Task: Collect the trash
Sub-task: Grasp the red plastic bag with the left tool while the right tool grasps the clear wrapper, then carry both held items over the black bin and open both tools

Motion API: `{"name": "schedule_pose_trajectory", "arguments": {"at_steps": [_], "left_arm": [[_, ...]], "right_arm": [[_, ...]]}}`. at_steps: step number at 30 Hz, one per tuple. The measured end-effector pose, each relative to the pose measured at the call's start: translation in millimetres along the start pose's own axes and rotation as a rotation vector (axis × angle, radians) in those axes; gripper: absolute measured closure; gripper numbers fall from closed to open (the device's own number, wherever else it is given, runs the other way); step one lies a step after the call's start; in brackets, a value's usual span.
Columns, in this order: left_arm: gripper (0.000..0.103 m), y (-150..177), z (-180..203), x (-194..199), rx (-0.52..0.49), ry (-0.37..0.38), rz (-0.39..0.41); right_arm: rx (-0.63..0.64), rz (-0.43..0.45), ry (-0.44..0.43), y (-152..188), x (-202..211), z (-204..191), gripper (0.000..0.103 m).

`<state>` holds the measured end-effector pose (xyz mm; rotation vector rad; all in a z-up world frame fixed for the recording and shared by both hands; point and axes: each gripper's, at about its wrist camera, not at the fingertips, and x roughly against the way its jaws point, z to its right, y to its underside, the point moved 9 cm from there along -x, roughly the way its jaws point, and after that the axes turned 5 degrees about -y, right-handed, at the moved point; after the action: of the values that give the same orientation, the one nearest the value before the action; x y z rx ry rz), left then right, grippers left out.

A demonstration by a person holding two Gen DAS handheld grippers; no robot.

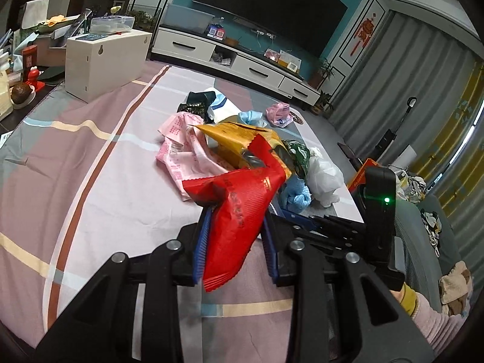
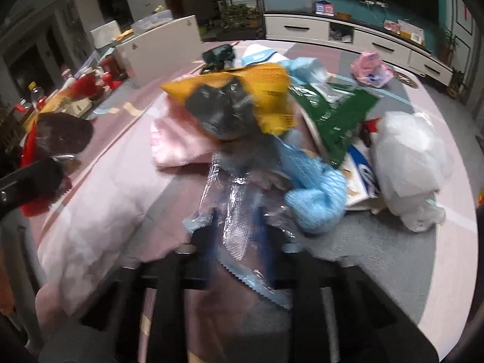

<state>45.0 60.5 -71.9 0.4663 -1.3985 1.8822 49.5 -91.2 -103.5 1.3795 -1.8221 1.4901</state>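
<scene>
Closest in, the left gripper [image 1: 236, 227] has its blue fingers [image 1: 201, 242] closed partway on a red wrapper [image 1: 239, 208], which stands up between them with its zigzag lower edge hanging just above the cloth. The right gripper [image 2: 237, 230] is nearly shut, its fingers pinching a clear, silvery wrapper [image 2: 233, 211] with a pale blue serrated edge; that view is smeared, so the pads themselves are hard to make out.

Both stand over a bench [image 1: 90, 157] covered in a pink, grey and cream striped cloth. Just beyond the red wrapper lies the heap of trash: a yellow packet [image 1: 239, 142] partly tucked behind the red one, a pink printed wrapper [image 1: 184, 151] spread flat to its left, a dark green packet [image 1: 298, 154] to its right, then a crumpled blue cloth [image 1: 295, 195] and a white plastic bag [image 1: 325, 177] touching one another near the bench's right edge.

Further back sit a black-green packet [image 1: 195, 104], a white-and-blue wrapper [image 1: 222, 106], a pale blue mask [image 1: 251, 118] and, a little apart, a small pink bag [image 1: 279, 113].

At the far left corner of the bench stands a white box [image 1: 106, 60]. Beyond the bench runs a white TV cabinet [image 1: 242, 60] under a dark screen [image 1: 266, 9].
</scene>
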Motion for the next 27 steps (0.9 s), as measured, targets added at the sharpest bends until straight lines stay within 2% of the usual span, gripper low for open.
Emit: {"name": "schedule_pose_trajectory", "arguments": {"at_steps": [3, 10, 15, 19, 21, 23, 26, 27], "left_arm": [[0.07, -1.4, 3.7, 2.8, -0.008, 0.005, 0.007], [0.07, -4.6, 22.9, 11.6, -0.05, 0.02, 0.021], [0.07, -9.1, 47.6, 13.5, -0.099, 0.035, 0.026], [0.07, -12.8, 73.1, 11.8, -0.143, 0.053, 0.026], [0.07, -14.8, 91.3, 10.7, -0.177, 0.069, 0.026], [0.07, -16.1, 111.2, 8.1, -0.215, 0.089, 0.022], [0.07, -15.5, 157.1, -2.4, -0.304, 0.135, 0.016], [0.07, -14.3, 175.9, -7.5, -0.337, 0.155, 0.012]], "right_arm": [[-0.005, -0.005, -0.026, 7.2, 10.9, -1.5, 0.091], [-0.155, -0.017, -0.21, 29.2, 67.3, 5.8, 0.091], [-0.248, -0.009, -0.394, 51.6, 110.0, 11.7, 0.091], [-0.258, 0.058, -0.443, 57.1, 138.8, 15.1, 0.091], [-0.255, 0.115, -0.41, 54.8, 156.6, 26.1, 0.091], [-0.271, 0.192, -0.334, 51.5, 178.6, 51.2, 0.091], [-0.33, 0.288, -0.195, 53.2, 206.6, 97.3, 0.091], [-0.35, 0.314, -0.124, 56.7, 214.8, 114.7, 0.091]]}}
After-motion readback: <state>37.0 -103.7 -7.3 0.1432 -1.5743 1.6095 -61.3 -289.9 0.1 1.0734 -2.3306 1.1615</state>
